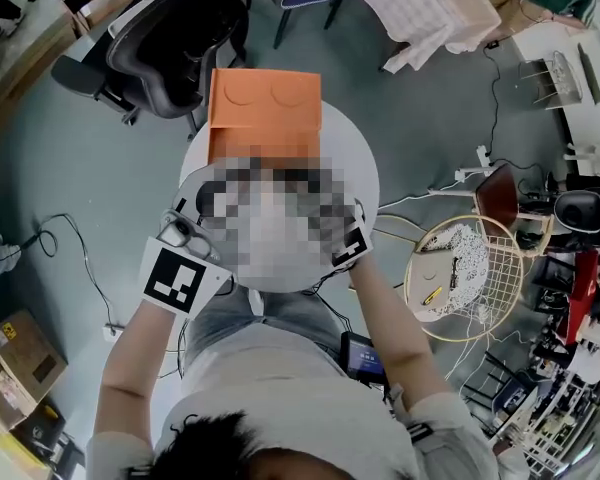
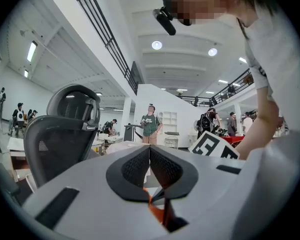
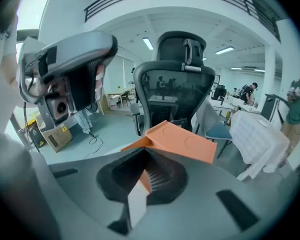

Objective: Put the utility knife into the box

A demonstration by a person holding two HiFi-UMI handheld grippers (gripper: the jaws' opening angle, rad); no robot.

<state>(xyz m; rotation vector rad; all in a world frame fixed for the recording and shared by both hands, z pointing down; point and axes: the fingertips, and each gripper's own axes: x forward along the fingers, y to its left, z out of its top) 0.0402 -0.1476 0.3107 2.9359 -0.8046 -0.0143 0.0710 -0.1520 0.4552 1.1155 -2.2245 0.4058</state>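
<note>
- The left tongs (image 2: 150, 159) are pressed together, with an orange sliver (image 2: 156, 210) caught low between the pads; I cannot tell whether it is the utility knife or an edge of the box
- The right tongs (image 3: 145, 171) pinch a thin panel (image 3: 138, 201), orange on 1 face and white on the other, apparently a flap of the orange box (image 1: 265, 103)
- The box sits at the upper centre of the head view on the round white worktop (image 1: 352, 163), with its lid open toward the office chair (image 1: 170, 38)
- The box's near part, and any knife lying there, are under the blurred patch, so the knife's place cannot be confirmed
- To do this step well, I judge: hold the flap back steadily with the right tongs so the opening is wide, bring the knife in lengthwise and low, and release only once it rests on the box floor
- Risk: tugging the flap could drag the light box across the worktop
</note>
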